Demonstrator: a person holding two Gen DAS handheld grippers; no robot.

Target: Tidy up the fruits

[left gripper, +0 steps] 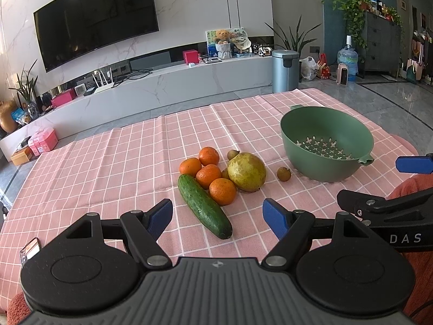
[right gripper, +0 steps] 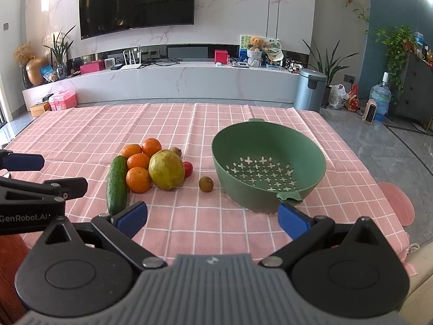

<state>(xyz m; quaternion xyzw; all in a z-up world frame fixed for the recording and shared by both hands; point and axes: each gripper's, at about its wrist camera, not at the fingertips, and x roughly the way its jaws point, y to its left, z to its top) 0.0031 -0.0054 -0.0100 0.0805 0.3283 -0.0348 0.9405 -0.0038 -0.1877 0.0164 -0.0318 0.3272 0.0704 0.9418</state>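
Both grippers hover low over the table (right gripper: 81, 124) with its pink checked cloth, the left gripper (left gripper: 217, 218) and the right gripper (right gripper: 212, 218) each spread wide with nothing between the blue pads. The fruit sits in one pile mid-table: four oranges (right gripper: 138, 179) bunched together, a cucumber (right gripper: 117, 185) lying along their left side, and a big yellow-green pear-like fruit (right gripper: 166, 169) touching them on the right with a small red tomato (right gripper: 188, 169) tucked behind it. One little brown fruit (right gripper: 206, 184) sits alone between the pile and the green colander (right gripper: 311, 159), which has no fruit in it.
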